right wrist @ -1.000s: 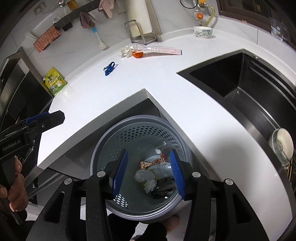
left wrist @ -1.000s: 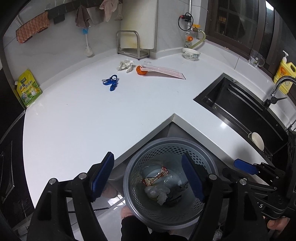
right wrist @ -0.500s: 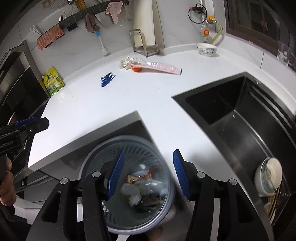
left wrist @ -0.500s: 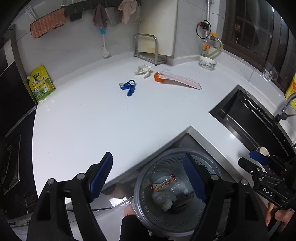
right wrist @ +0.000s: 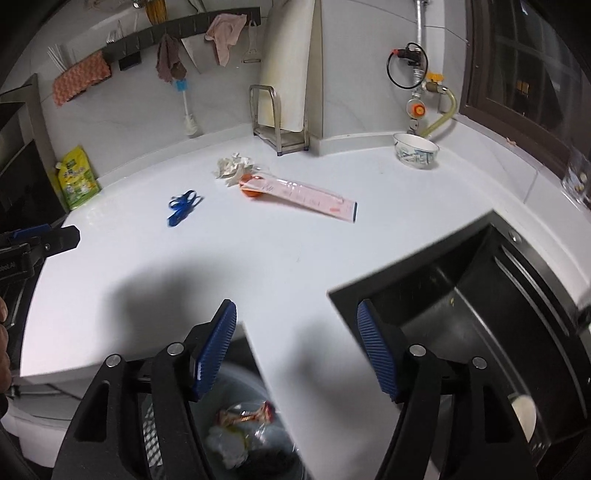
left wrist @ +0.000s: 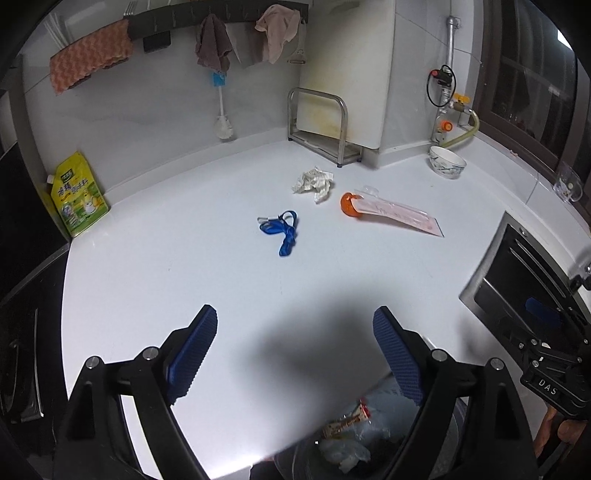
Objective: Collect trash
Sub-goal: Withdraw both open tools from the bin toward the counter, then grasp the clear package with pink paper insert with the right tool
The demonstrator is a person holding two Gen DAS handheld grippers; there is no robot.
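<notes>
On the white counter (left wrist: 166, 266) lie a crumpled paper (left wrist: 313, 181) (right wrist: 232, 168), a blue strap (left wrist: 281, 230) (right wrist: 181, 206), an orange piece (left wrist: 348, 204) and a long pink wrapper (left wrist: 400, 218) (right wrist: 314, 197). My left gripper (left wrist: 294, 323) hangs over the counter's near part, its jaws opening with nothing between them. My right gripper (right wrist: 296, 312) is over the counter's inner corner, jaws opening too, nothing between them. The grey perforated bin (right wrist: 151, 439) holding wrappers and tissue (left wrist: 345, 441) sits low, below the counter's edge.
A black sink (right wrist: 480, 295) is set into the counter at the right. A bowl (left wrist: 447, 161), a metal rack (left wrist: 321, 129) and a yellow pouch (left wrist: 75, 195) stand along the back wall. Cloths hang on a rail (left wrist: 218, 16). A hand (right wrist: 3, 354) holds the other gripper at the left edge.
Both grippers rose and moved forward from over the bin to above the counter. The bin slid to the bottom of both views. Both pairs of jaws stand wider apart.
</notes>
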